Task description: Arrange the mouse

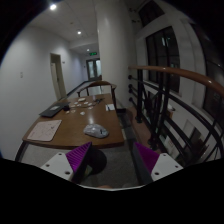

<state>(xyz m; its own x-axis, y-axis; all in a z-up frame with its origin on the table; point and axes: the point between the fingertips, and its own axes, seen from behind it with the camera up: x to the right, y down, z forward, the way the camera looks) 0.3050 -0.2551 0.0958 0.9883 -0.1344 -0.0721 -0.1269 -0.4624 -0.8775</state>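
Spreading apart with nothing between them, the gripper [112, 160] fingers (purple pads on the inner faces) hang above the near edge of the wooden table [70, 128]. Beyond them, the mouse [96, 130] rests on the tabletop beside a paper sheet [44, 130].

A long wooden table [70, 127] is running away from the cam toward the corridor. Lying on it: a grey mouse [96, 130] nr the close end, a pale flat sheet or mat [43, 130] beside it, a dark keyboard-like item [54, 108] further back, plus small objs [84, 102] at the far end (too small to identify).
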